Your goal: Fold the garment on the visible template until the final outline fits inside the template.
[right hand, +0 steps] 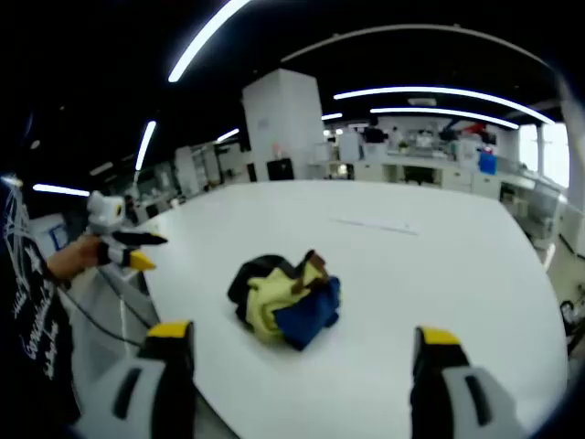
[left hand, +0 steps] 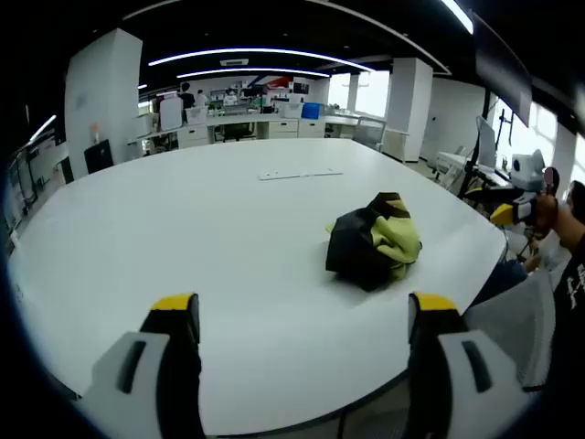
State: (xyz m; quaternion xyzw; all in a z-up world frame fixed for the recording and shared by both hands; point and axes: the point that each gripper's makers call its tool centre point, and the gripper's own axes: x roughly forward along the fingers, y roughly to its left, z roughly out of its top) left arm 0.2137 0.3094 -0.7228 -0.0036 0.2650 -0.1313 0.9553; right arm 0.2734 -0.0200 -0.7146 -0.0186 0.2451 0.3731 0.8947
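Overall, a large open office surrounds the scene, with a dark ceiling (left hand: 274,23) crossed by long curved strip lights (left hand: 256,53), white square pillars (left hand: 102,96), and desks (left hand: 238,123) along the far wall where people stand.

A broad white table (left hand: 183,238) with a rounded edge takes up most of both views. Its top is smooth and plain. Far across it lies a thin, flat, pale outline (left hand: 300,174), too faint to tell what it is.

The garment (left hand: 373,242) sits on the table as a crumpled bundle of black and yellow cloth; the right gripper view also shows a blue part. It lies towards the table's edge, well apart from the pale outline.

In the left gripper view, the left gripper (left hand: 306,320) hovers over the near edge, its yellow-tipped jaws spread wide with nothing between them. In the right gripper view, the right gripper (right hand: 302,343) is likewise spread wide and holds nothing, with the bundle ahead between its jaws but not touched. Each view also catches the other gripper off the table's edge, held by a hand (right hand: 73,259).
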